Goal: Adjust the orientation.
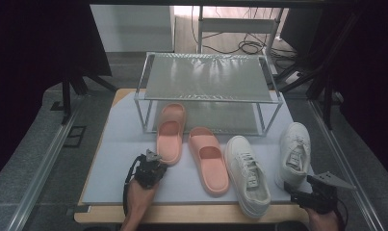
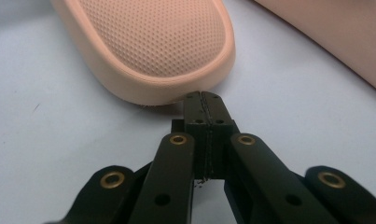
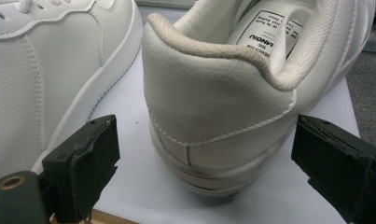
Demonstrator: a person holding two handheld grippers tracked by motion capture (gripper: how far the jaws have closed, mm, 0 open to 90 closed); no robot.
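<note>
A: What's the biggest thing on the table?

B: A metal rack [image 1: 207, 77] with two mesh shelves, standing at the far end of the pale mat [image 1: 114, 159]. The toe of one pink slipper [image 1: 171, 132] pokes in under its lower shelf. The second pink slipper [image 1: 209, 159] lies just to the right, nearer the person.

A: And the white shoes?

B: Two sneakers. One [image 1: 248, 174] lies beside the second slipper; the other [image 1: 294, 153] sits near the mat's right edge, heel towards the person.

A: Where is the left gripper [image 1: 150, 161]?

B: At the heel of the first slipper [image 2: 153, 46]. Its jaws are pressed together with nothing between them, tips right at the heel's rim; I can't tell if they touch it.

A: The right gripper [image 1: 304, 196]?

B: Just behind the right sneaker [image 3: 213, 107]. Its jaws stand wide apart on either side of the heel, clear of it.
</note>
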